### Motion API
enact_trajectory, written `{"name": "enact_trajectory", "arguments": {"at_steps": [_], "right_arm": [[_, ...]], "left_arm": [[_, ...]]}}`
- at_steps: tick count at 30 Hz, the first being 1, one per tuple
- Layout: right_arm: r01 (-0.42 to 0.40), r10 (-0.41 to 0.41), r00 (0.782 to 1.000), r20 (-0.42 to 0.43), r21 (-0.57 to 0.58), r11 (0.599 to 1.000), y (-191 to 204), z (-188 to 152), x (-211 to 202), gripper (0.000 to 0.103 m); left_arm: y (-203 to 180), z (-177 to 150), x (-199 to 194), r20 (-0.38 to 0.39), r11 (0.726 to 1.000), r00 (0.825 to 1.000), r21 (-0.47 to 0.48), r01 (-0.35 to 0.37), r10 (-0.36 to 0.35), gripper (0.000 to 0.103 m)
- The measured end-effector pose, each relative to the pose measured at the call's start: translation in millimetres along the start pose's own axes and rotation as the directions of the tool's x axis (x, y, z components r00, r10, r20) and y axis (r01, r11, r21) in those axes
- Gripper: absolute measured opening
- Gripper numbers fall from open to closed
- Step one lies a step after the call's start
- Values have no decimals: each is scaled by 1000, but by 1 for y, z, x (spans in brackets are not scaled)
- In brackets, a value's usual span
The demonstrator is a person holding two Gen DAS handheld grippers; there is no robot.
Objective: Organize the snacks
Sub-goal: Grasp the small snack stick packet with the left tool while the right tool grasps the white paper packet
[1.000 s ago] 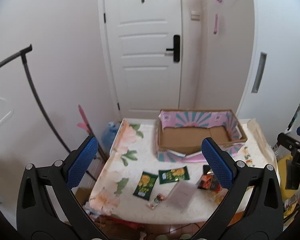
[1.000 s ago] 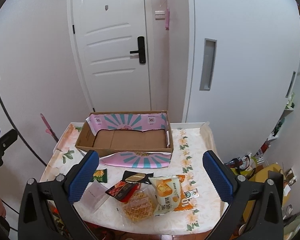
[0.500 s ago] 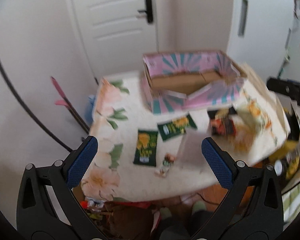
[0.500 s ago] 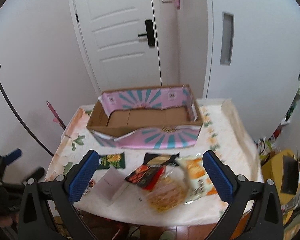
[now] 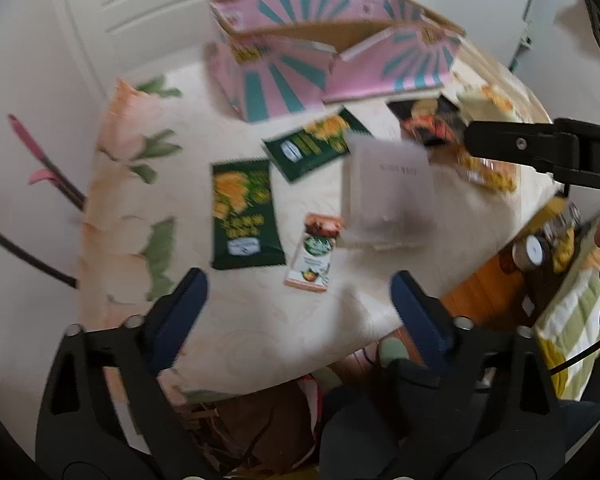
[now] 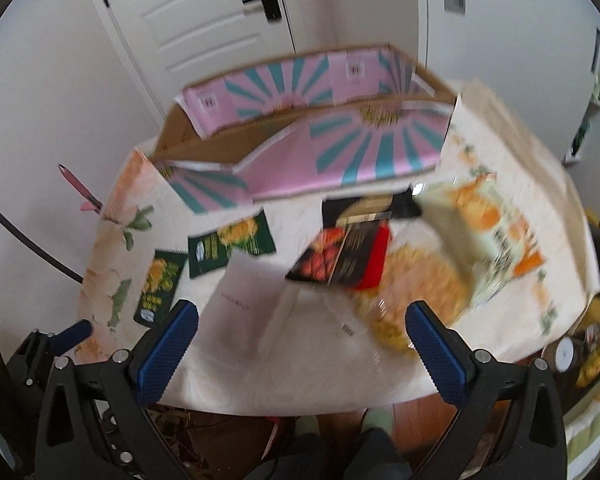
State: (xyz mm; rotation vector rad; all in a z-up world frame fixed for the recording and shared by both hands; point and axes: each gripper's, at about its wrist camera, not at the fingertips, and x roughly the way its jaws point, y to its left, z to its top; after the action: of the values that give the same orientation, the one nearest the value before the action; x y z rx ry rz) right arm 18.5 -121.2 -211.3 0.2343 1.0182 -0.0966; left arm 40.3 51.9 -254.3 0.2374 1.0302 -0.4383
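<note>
Now both tongs, left tongs (image 5: 298, 304) and right tongs (image 6: 302, 342), gape empty, the left's jaws just narrowing. Small snack packet (image 5: 314, 254) lies just ahead of the left, lengthwise between its jaws.

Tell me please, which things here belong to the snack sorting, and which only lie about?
For the job:
- cardboard box
- two green packets
- small sachet
- white packet
- red and black packet
- pale orange-printed bag

Lying about:
- flowered tablecloth
- white door
</note>
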Motion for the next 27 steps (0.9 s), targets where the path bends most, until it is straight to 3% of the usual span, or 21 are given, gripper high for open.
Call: {"name": "enact_trajectory", "arguments": {"at_steps": [10, 17, 27], "right_arm": [[22, -21, 998, -60, 29, 999, 9, -13, 31, 103], [11, -8, 996, -93, 29, 1000, 21, -13, 49, 92], [9, 1, 991, -130, 73, 997, 37, -5, 74, 91]], "left_arm": [[-2, -1, 36, -82, 993, 991, 40, 107, -103, 57], [2, 9, 43, -69, 990, 991, 79, 118, -112, 50], [13, 20, 48, -89, 986, 989, 103, 129, -120, 29]]}}
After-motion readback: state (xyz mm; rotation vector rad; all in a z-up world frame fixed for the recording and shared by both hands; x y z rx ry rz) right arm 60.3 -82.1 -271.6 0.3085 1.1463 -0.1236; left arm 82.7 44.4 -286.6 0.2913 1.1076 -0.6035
